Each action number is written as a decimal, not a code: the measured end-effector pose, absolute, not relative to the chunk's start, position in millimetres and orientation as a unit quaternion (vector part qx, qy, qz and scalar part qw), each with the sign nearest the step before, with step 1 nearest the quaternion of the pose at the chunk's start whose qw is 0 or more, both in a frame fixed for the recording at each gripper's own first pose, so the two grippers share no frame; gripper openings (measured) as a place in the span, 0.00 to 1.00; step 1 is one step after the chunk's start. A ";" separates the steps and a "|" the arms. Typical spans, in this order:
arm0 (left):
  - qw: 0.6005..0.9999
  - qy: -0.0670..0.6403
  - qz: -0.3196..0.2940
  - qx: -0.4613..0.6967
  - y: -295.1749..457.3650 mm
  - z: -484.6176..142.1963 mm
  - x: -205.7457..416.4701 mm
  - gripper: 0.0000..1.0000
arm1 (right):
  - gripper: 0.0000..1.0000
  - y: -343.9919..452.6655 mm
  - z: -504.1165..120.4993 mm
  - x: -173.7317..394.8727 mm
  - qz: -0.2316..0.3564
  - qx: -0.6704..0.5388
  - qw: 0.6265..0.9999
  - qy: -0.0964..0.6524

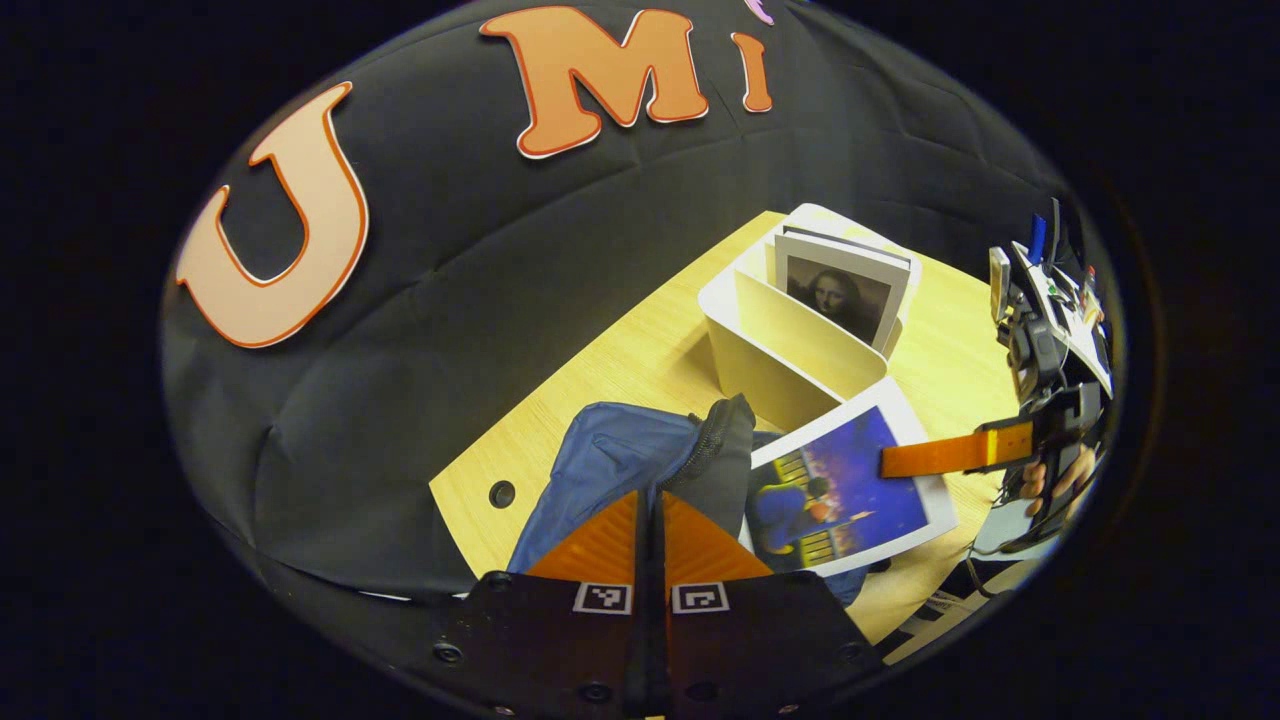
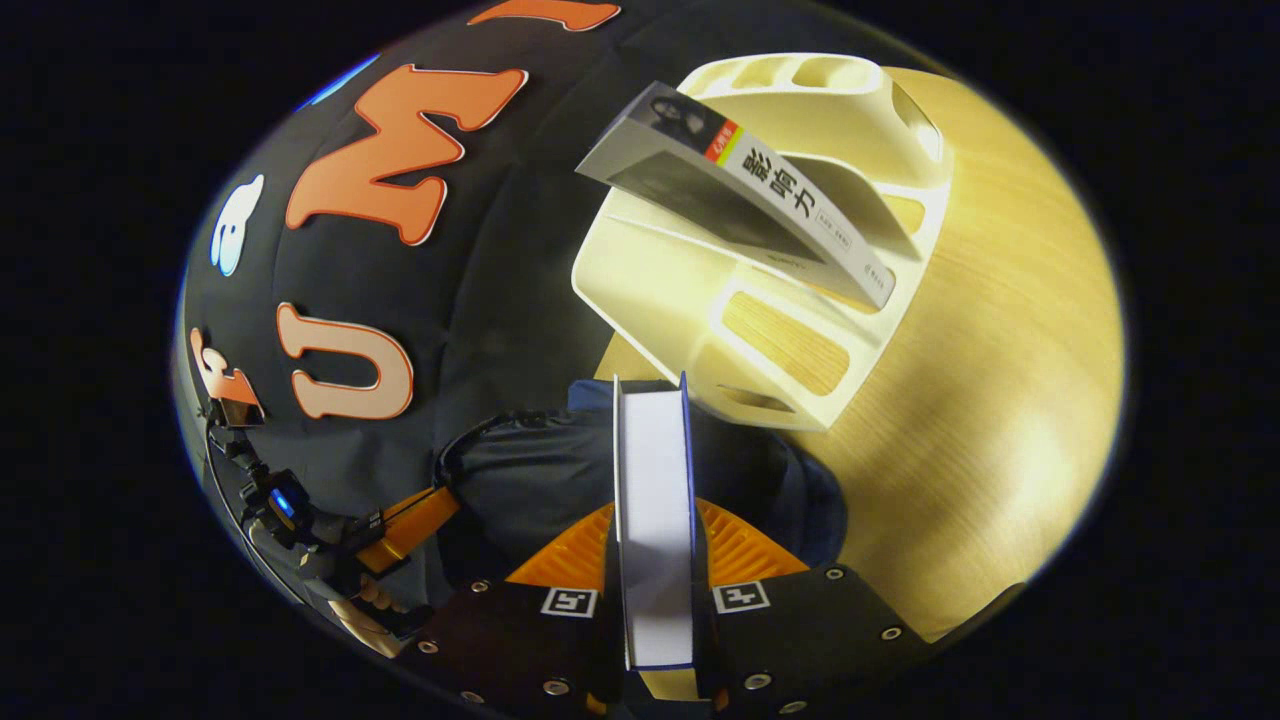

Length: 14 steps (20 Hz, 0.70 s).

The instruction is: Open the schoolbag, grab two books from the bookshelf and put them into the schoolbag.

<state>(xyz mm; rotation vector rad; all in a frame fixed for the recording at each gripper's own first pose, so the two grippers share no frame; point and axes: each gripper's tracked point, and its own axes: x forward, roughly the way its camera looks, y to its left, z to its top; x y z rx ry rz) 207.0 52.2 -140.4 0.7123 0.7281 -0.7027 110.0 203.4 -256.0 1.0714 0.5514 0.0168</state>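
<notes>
The blue schoolbag (image 1: 610,455) lies on the wooden table (image 1: 600,370), its black zippered rim (image 1: 722,435) lifted. My left gripper (image 1: 650,505) is shut on that rim; from the right gripper view it (image 2: 420,515) reaches the bag (image 2: 530,470) from the left. My right gripper (image 2: 655,515) is shut on a blue-covered book (image 2: 655,480), held edge-on just above the bag. In the left gripper view this book (image 1: 840,490) tilts against the bag's opening, the right gripper (image 1: 900,460) clamped on its far edge. A second book (image 1: 845,295) stands in the cream bookshelf (image 1: 790,350).
The bookshelf (image 2: 690,300) stands just behind the bag, its remaining book (image 2: 760,190) leaning across the slots. Bare table (image 2: 1000,400) stretches to the right of the shelf. A hand (image 1: 1060,475) holds the right gripper near the table's edge.
</notes>
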 end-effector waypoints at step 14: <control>0.798 0.336 -0.359 0.349 29.3 -136.0 205.1 0.01 | 0.28 269.9 -276.5 174.0 -0.013 0.509 0.822 0.255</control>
